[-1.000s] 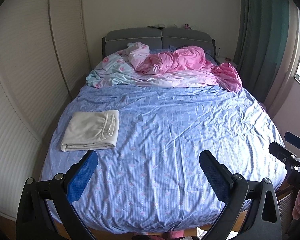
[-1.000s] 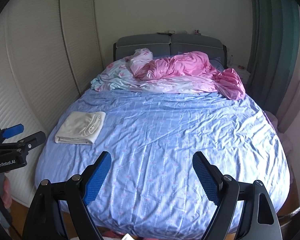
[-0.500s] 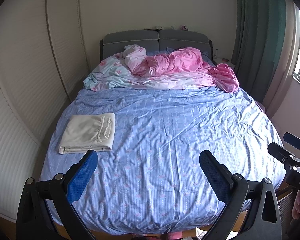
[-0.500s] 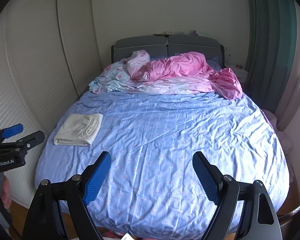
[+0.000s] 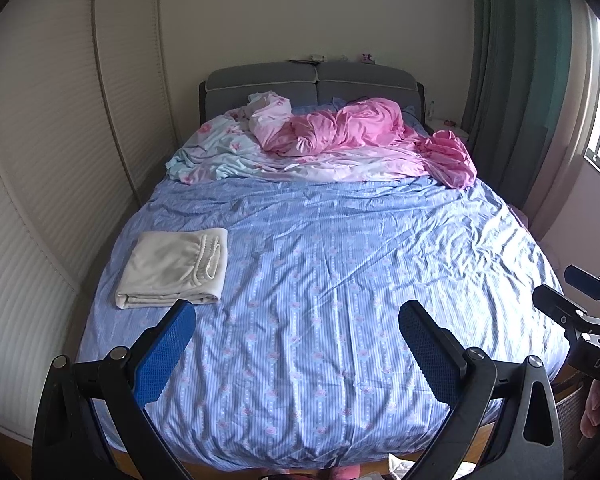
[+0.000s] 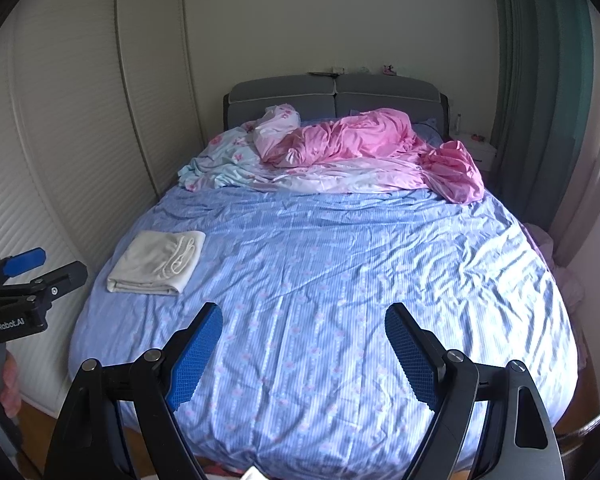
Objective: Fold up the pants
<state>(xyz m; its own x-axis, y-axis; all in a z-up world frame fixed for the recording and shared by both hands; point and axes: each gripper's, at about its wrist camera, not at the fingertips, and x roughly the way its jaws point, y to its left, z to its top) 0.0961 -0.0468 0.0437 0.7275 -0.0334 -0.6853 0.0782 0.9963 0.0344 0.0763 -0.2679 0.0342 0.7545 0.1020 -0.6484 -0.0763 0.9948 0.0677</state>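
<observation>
Pants lie folded at bed edge, so L tool & R tool hang wide, empty, clear of them.

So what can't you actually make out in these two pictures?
- Small items on the headboard: too small in both views.
- Underside and inner layers of the folded pants: hidden by their own top layer.
- Bed foot edge: covered by the left gripper and right gripper, both open.

Your left gripper and right gripper are both tilted downward, side by side. The jaws of each stand wide apart with nothing between the blue pads.
</observation>
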